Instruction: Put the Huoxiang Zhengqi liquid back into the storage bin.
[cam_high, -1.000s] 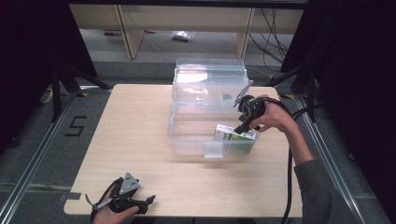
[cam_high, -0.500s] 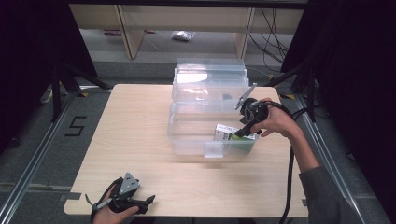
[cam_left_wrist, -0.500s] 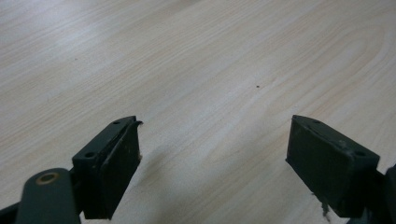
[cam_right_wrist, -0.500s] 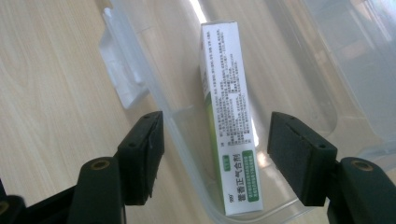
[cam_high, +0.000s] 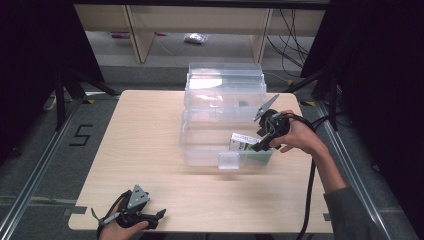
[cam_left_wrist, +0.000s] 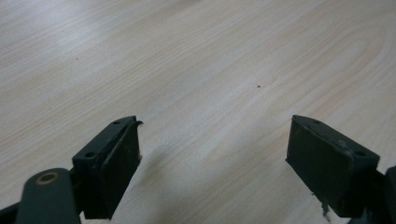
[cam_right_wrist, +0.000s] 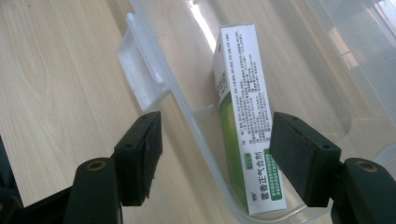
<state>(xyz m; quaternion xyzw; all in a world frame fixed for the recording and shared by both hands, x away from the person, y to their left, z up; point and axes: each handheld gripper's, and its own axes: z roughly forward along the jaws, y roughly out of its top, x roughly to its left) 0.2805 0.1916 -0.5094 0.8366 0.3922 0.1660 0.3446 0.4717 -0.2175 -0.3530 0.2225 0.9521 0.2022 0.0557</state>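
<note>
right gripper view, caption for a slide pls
Open right gripper above a green-and-white medicine box lying inside a clear plastic bin.

- The high view is evenly lit from above: the desk (cam_high: 150, 150) is bright, its surroundings fall into near black.
- White glare sits on the clear bin (cam_high: 225, 87).
- In the left gripper view, the left claw (cam_left_wrist: 212, 168) is dark and soft-edged, casting faint shadows.
- In the right gripper view, the box (cam_right_wrist: 245, 116) is sharp, with a bright streak on the plastic behind it.

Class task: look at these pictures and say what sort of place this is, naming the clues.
Probably a lab or test room, not a home: a bare wooden table on a grey floor with a taped number, loose cables and dark curtains around it.
</note>
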